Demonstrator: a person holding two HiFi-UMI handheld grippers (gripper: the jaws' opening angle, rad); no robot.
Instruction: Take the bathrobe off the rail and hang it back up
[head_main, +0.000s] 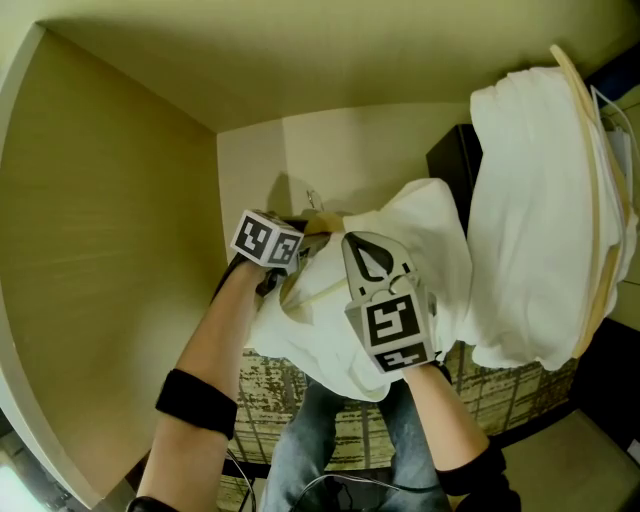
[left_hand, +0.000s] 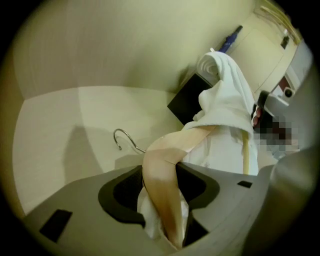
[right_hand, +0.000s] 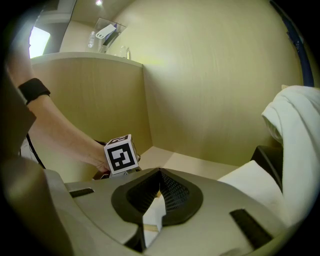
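We hold the robe (head_main: 432, 228) in both grippers, low in the closet nook, draped on its wooden hanger (left_hand: 161, 186). It bunches in white folds over our knees and lies just beside a second robe (head_main: 530, 200), which hangs at the right on a hanger of its own (head_main: 592, 210).

Our left gripper (head_main: 285, 268) has its jaws set wide around one arm of the hanger. The wood and a fold of white cloth fill the gap between them, and the jaws press on both. The hanger's metal hook (left_hand: 133, 143) sticks out past the jaws, free in the air above the pale shelf (left_hand: 65, 120).

Our right gripper (head_main: 372, 262) sits on top of the robe, to the right of the left one. Its jaws are pressed together on a thin fold of the white cloth.

A dark box (left_hand: 186, 104) stands in the back corner behind the robe. Patterned carpet (head_main: 505, 395) shows below our forearms.
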